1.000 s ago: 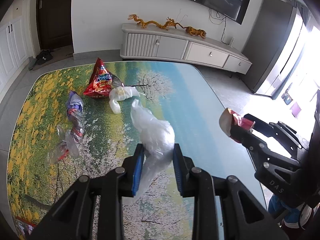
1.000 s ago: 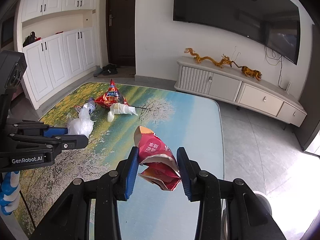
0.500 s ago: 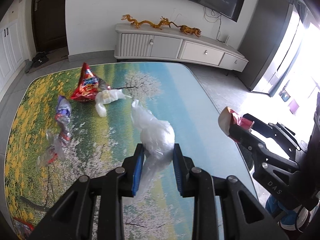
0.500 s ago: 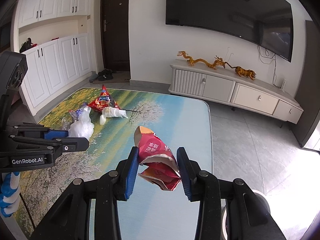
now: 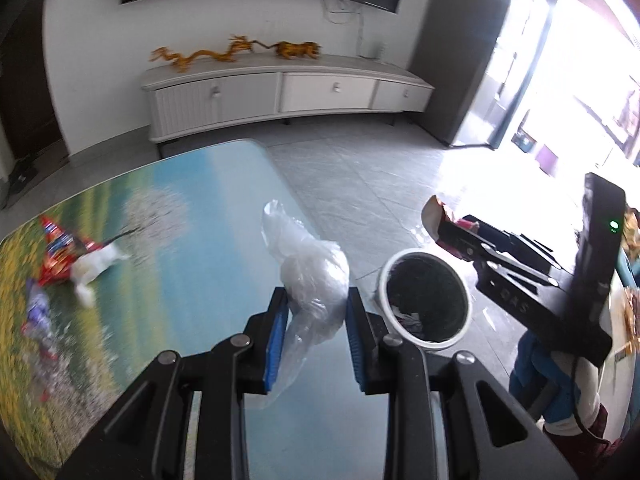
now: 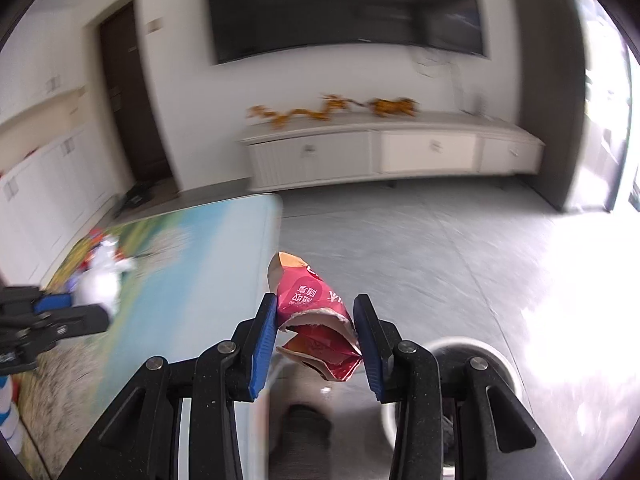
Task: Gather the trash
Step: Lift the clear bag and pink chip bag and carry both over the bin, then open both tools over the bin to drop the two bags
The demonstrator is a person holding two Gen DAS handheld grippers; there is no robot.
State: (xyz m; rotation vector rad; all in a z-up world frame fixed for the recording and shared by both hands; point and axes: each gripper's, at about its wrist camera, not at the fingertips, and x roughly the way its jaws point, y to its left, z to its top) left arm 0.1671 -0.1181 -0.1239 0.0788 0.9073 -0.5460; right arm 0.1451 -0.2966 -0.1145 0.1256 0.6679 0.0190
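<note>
At the lower centre of the left wrist view, the left gripper [image 5: 316, 334] is clamped on a crumpled clear plastic bag [image 5: 310, 276], cloudy and wrinkled, over the table [image 5: 192, 208] edge. The right gripper [image 6: 316, 340] pinches a torn red snack wrapper [image 6: 316, 320], its pale lining showing. A white-rimmed bin [image 5: 424, 300] stands on the floor at centre right.

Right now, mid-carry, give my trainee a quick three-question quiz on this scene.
1. True or false: the left tool grips a clear plastic bag.
2. What does the right tool hold: A a bottle, B a red snack wrapper, C nothing?
3. Fill in: the white bin stands on the ____, beside the table.

Key: 1 true; 2 B; 3 floor.
</note>
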